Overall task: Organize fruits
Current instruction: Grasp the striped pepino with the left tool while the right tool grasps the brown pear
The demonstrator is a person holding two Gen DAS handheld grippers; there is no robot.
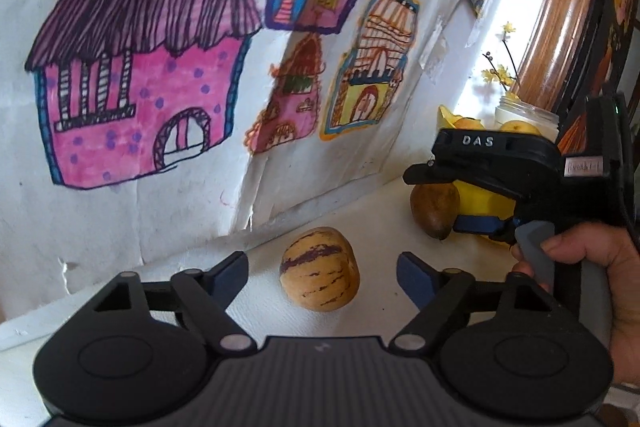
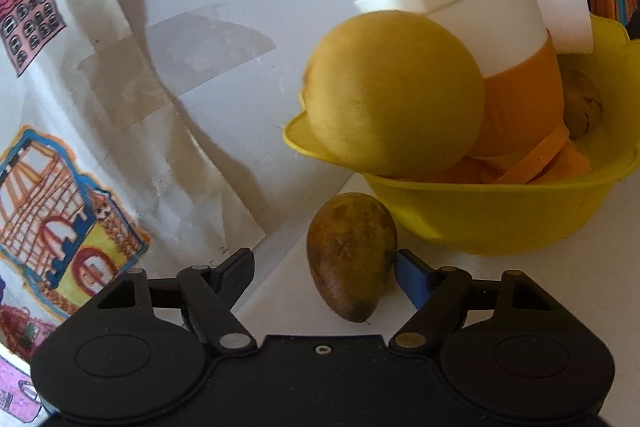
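Children's house drawings back a white table (image 2: pixel 580 287). The brown mango (image 2: pixel 352 255) lies at twelve o'clock inside the released right gripper (image 2: pixel 326 269), long axis pointing away, beside the yellow bowl (image 2: pixel 500 223). The left gripper (image 1: pixel 322 269), equally released, faces a striped fruit (image 1: pixel 320 269).

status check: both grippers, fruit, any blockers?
Left gripper open, striped fruit between fingers. Right gripper open around brown fruit. Yellow bowl close behind.

Both wrist views low, close; share brown fruit (image 1: pixel 435 211).
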